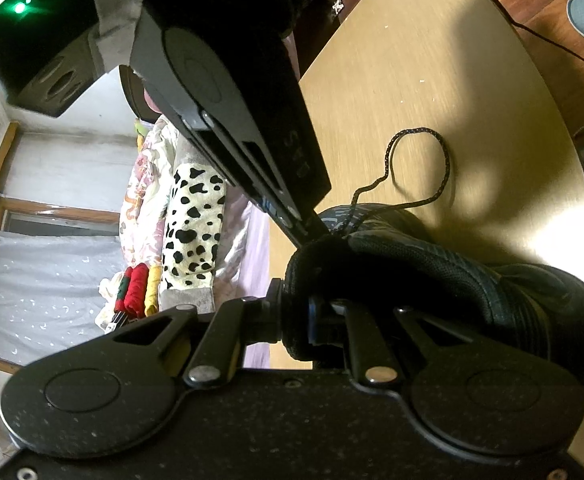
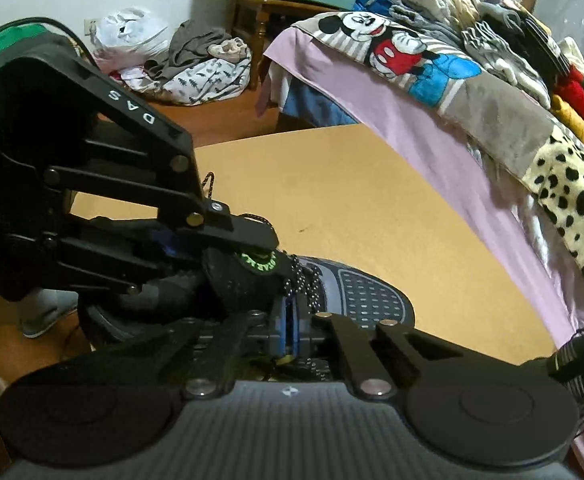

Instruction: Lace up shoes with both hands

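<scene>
The shoe [image 2: 356, 296] sits on the tan table [image 2: 372, 184] just beside the bed [image 2: 392, 108], toe pointing away in the right wrist view. The left gripper [image 1: 324, 320] has its two fingers clamped on the padded collar at the shoe's mouth, one finger inside and one outside; judging by this, it serves as an anchor so the shoe does not slide or tip while the lace is worked. The right gripper [image 2: 289, 334] reaches down steeply to the eyelet area by the tongue. Its blue pads are pressed together, and the lace [image 2: 306, 286] bunches right at their tips, so it looks as if they pinch the cord there, though the exact contact is hidden among the strands. The steep angle probably gives the tips room to feed or pull the lace through a hole.

The shoe is dark, with a mesh upper, a grey-blue toe panel dotted with small ovals, and a round green-lettered badge [image 2: 259, 262] on the tongue. The lace is a black cord flecked with pale specks. In the left wrist view a long slack loop of it lies on the table beyond the shoe, so the lacing seems unfinished.
</scene>
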### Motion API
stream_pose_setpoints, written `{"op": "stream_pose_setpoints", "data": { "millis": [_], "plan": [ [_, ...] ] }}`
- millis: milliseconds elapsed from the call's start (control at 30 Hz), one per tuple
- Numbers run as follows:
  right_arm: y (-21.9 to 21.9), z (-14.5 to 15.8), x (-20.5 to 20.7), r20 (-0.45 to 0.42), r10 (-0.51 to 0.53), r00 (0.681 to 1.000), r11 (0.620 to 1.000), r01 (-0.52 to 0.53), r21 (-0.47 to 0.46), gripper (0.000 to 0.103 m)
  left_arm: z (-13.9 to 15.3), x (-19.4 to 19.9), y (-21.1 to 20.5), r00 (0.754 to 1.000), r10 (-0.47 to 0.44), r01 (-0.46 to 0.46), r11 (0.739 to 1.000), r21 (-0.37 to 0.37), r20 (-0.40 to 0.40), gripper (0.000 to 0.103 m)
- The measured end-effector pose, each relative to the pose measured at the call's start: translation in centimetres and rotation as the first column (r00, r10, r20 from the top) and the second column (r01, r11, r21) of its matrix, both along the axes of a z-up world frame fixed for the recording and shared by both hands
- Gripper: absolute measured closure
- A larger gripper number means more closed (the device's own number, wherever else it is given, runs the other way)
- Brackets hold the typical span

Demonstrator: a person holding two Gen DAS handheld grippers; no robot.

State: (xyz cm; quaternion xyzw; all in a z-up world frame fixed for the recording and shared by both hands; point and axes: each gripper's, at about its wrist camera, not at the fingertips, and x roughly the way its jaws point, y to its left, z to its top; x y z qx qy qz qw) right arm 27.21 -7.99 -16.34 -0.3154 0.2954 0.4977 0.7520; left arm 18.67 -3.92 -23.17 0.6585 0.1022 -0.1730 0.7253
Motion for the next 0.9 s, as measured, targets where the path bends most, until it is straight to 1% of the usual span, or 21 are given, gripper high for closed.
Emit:
{"op": "stream_pose_setpoints", "data": {
  "millis": [67,200,333,533,600,767,900],
  "plan": [
    [0.3,0.1,-0.3,0.020,0.010,1.000,1.000,-0.010,-0.008,0.098,0.0,0.1,0.0,1.000,-0.001,0.001,1.000,0.002,0.000,0.093],
    [0.3,0.5,-0.3,0.021,0.012,1.000,1.000,-0.012,0.002,0.098,0.1,0.0,-0.1,1.000,-0.005,0.005,1.000,0.004,-0.003,0.093],
    [-0.1,0.6,0.1,-0.022,-0.012,1.000,1.000,0.012,-0.010,0.098,0.0,-0.2,-0.2,1.000,-0.008,0.008,1.000,0.009,-0.003,0.093],
    [-1.2,1.6,1.0,-0.084,-0.042,0.996,0.995,0.049,0.087,0.098,0.1,0.1,-0.3,1.000,-0.009,0.009,1.000,0.013,-0.003,0.093],
    [-1.3,1.7,1.2,-0.089,-0.052,0.995,0.993,0.061,0.102,0.098,0.2,0.1,-0.3,1.000,-0.009,0.009,1.000,0.013,-0.003,0.093],
    [-0.8,0.9,1.4,-0.099,-0.045,0.994,0.995,0.053,0.079,0.098,0.2,0.3,-0.2,1.000,-0.006,0.006,1.000,0.015,-0.007,0.093],
    [-0.4,0.6,1.4,-0.097,-0.060,0.994,0.994,0.068,0.087,0.098,0.2,0.5,-0.2,1.000,0.001,-0.001,1.000,0.012,-0.011,0.093]
  ]
}}
